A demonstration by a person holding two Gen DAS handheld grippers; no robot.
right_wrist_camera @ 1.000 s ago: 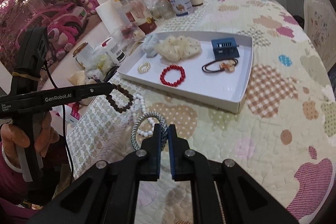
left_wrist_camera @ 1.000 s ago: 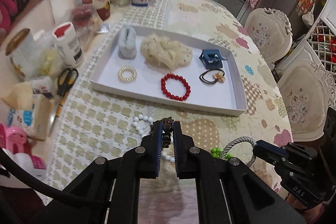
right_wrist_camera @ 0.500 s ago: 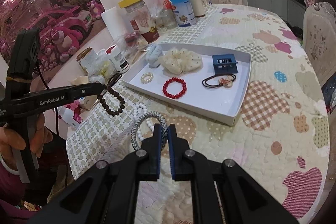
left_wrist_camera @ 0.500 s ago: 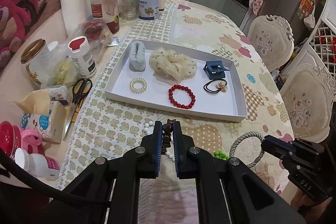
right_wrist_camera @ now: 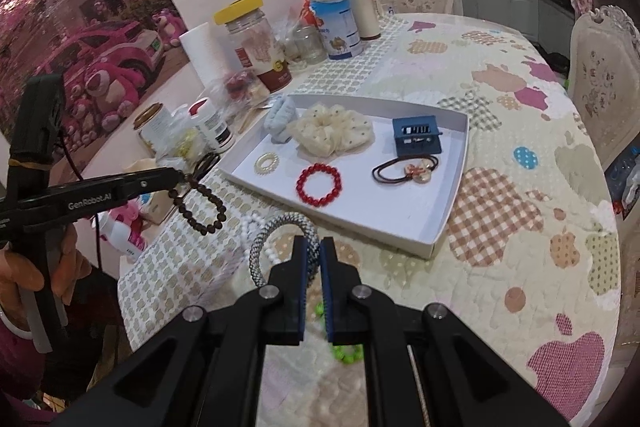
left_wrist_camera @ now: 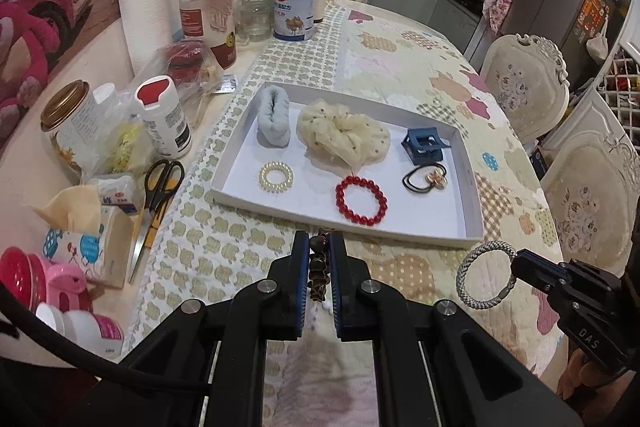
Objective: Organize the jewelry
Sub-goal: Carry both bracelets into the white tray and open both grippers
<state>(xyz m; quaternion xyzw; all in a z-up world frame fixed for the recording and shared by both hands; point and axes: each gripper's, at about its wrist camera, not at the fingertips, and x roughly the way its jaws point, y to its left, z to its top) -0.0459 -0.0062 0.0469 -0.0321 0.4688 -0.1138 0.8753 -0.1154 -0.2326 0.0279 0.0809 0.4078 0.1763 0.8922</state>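
My left gripper (left_wrist_camera: 319,247) is shut on a dark brown bead bracelet (right_wrist_camera: 199,205), held in the air short of the tray. My right gripper (right_wrist_camera: 313,251) is shut on a silver-grey woven bangle (left_wrist_camera: 485,274), also lifted. The white tray (left_wrist_camera: 474,187) holds a grey-blue scrunchie (left_wrist_camera: 274,121), a cream scrunchie (left_wrist_camera: 344,133), a blue claw clip (left_wrist_camera: 423,146), a pearl ring band (left_wrist_camera: 276,175), a red bead bracelet (left_wrist_camera: 361,200) and a black hair tie with a charm (left_wrist_camera: 424,179). A white bead bracelet (right_wrist_camera: 250,227) and green beads (right_wrist_camera: 346,351) lie on the cloth below my right gripper.
Left of the tray stand jars (left_wrist_camera: 208,3), a white bottle (left_wrist_camera: 164,117), a milk-powder tin (left_wrist_camera: 295,7), scissors (left_wrist_camera: 158,195) and a tissue box (left_wrist_camera: 92,239). Cream chairs (left_wrist_camera: 524,87) stand at the table's right edge.
Both grippers have risen and pulled back from the table. The brown bracelet and the grey bangle hang higher above the cloth; the tray looks farther off.
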